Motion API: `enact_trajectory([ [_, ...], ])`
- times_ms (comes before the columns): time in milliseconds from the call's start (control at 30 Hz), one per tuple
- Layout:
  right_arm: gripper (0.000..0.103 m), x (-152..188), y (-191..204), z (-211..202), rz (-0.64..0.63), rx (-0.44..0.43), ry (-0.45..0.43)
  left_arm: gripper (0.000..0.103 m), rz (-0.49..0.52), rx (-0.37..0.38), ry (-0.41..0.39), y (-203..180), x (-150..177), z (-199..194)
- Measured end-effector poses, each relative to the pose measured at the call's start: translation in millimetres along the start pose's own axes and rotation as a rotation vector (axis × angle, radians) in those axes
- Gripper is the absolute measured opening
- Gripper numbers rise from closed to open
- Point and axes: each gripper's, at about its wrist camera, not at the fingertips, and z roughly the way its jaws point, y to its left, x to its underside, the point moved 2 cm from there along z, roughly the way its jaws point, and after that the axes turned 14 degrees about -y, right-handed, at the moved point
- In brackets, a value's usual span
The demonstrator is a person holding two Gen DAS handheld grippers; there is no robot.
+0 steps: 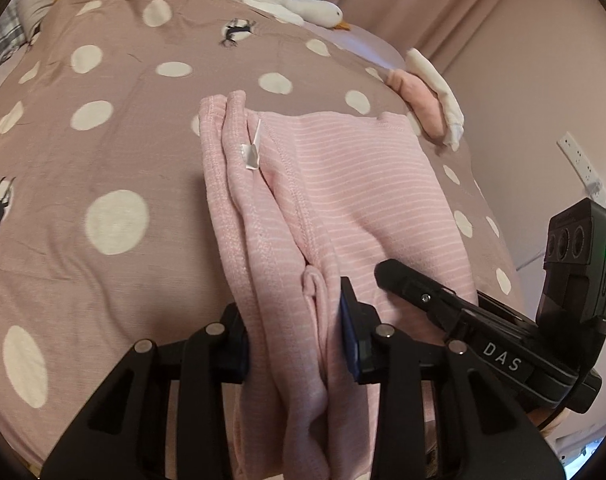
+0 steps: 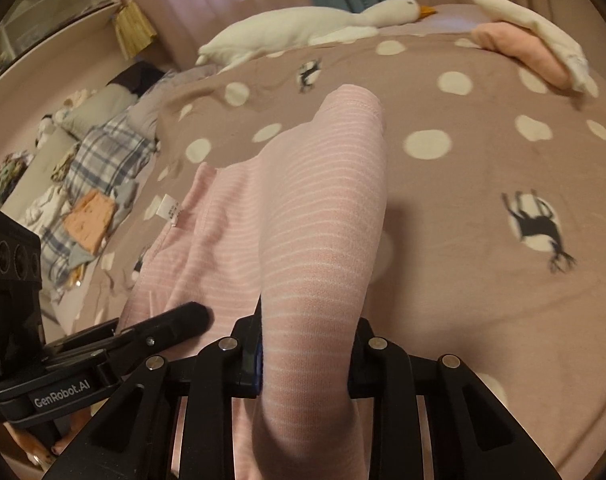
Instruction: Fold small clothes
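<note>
My left tongs (image 1: 299, 344) are clamped on a bunched fold of the pink striped garment (image 1: 343, 184), soft ribbed knit with thin white lines and a stitched seam running up the middle of the left wrist view. A small white care label (image 1: 251, 152) sticks up from it, just above the frame's centre. The garment lies spread over the bedcover (image 1: 103, 128), a dusty mauve cotton with large cream dots and small black animal prints, lightly creased.

My right tongs (image 2: 305, 356) are closed on a rolled, tube-like leg of the same garment, which rises from the bottom centre of the right wrist view to a rounded hemmed end near the middle.

At the upper right of both views sits a small stack of folded clothes (image 2: 531, 48): a plain pink piece under a cream one. A plush white goose (image 2: 303, 28) with an orange beak lies long and limp along the top. A plaid blue-grey cloth (image 2: 99, 160) is crumpled at the left of the right wrist view.
</note>
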Motion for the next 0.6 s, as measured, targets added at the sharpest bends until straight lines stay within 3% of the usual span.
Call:
enact_trajectory([
  [267, 0.029, 18.6, -30.2, 11.2, 0.044, 0.061, 0.05, 0.035, 0.045, -0.053, 0.081, -12.8, 21.9, 36.4],
  [600, 0.029, 30.0, -36.9, 25.1, 0.066, 0.055, 0.083, 0.035, 0.082, -0.109, 0.112, -9.2, 28.1, 51.1],
])
